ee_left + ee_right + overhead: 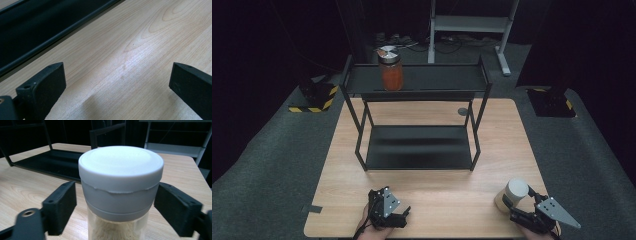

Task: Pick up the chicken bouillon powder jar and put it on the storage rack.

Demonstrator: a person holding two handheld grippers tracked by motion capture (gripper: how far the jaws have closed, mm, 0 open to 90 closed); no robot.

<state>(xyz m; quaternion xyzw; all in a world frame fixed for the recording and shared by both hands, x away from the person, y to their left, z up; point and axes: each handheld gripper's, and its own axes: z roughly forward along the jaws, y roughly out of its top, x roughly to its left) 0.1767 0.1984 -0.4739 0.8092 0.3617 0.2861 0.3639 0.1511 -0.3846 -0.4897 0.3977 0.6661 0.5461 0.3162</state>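
Rack (pixel 417 155) beyond white-lidded jar (pixel 513 194), orange jar (pixel 392 69) atop

Black left gripper (pixel 404 214), black right gripper (pixel 515 207), grey three-cornered screw-dotted plates, blocky black jaws

jars: 2, white-lidded jar (pixel 513 194) lower right, orange-filled jar (pixel 391 69) upper centre | shelf rack (pixel 417 87): 1, two tiers | grippers: 2, left gripper (pixel 404 213), right gripper (pixel 511 207) | table (pixel 432 195): 1

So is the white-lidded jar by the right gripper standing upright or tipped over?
Upright. The white-lidded jar stands on the table, its flat lid level on top, pale grainy contents showing below. The right gripper has a jaw on each side of it.
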